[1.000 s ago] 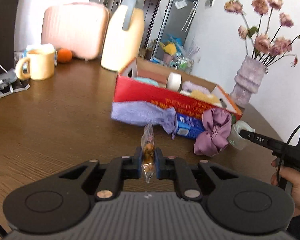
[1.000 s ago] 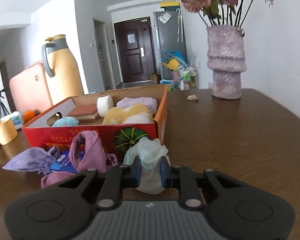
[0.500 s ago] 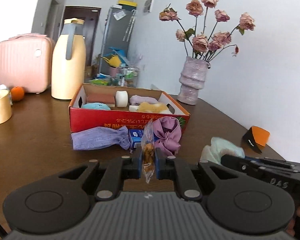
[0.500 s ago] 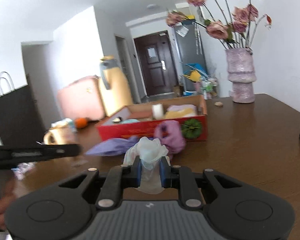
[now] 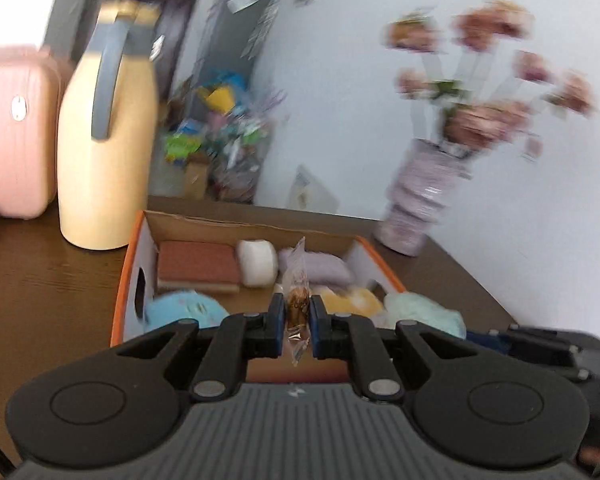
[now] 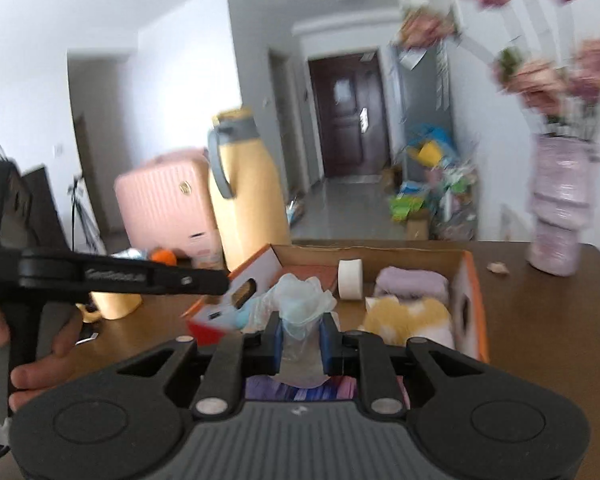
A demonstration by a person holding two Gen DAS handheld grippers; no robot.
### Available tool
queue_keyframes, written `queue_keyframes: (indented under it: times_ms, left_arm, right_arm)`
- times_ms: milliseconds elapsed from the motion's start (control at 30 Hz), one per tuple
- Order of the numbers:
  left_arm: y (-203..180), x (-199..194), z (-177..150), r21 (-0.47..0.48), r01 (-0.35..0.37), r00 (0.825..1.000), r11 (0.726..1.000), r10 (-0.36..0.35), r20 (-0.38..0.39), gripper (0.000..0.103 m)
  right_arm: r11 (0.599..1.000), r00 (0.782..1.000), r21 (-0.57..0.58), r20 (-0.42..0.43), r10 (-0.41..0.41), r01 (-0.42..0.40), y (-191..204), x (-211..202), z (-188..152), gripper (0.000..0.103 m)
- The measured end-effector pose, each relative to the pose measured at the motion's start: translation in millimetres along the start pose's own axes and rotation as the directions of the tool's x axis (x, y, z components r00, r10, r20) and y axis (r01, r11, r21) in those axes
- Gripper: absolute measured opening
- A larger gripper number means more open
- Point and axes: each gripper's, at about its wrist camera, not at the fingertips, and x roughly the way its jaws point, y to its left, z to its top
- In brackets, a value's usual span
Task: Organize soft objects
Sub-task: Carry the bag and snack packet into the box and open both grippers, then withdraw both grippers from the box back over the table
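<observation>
My left gripper (image 5: 294, 322) is shut on a small clear-wrapped snack packet (image 5: 296, 300) and holds it over the open cardboard box (image 5: 244, 224). My right gripper (image 6: 300, 338) is shut on a pale crumpled plastic glove (image 6: 300, 296), also over the box (image 6: 474, 300). Inside the box lie a brown sponge (image 5: 196, 266), a white roll (image 5: 258, 268), a lilac cloth (image 5: 320, 268), a yellow-white plush (image 6: 408, 316) and a light blue plush (image 5: 184, 312). The glove also shows in the left wrist view (image 5: 420, 314).
A cream thermos (image 5: 104, 140) and a pink case (image 5: 8, 132) stand behind the box on the brown table (image 5: 40, 292). A lilac vase of dried roses (image 6: 560, 208) stands at the right. Purple cloths (image 6: 296, 388) lie below my right gripper.
Both grippers have moved forward and up from the table's front, and now hang over the box with their objects still held. The views are motion-blurred.
</observation>
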Motion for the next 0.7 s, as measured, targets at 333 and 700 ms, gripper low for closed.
queue_keyframes:
  times_ms: [333,700]
  left_arm:
    - [53.6,156.3,41.1,-0.095,-0.120,0.969,0.988,0.096,-0.228,0.015]
    - [52.2,119.9,53.8,-0.007,-0.137,0.979,0.991,0.134,-0.151,0.041]
  right_arm:
    - [0.999,0.962,-0.032,-0.273,-0.032,0.025,-34.6,172.8,41.5,0.021]
    - [0.993,0.970,-0.081,-0.221,-0.099,0.083,-22.0,162.6,55.5,0.047]
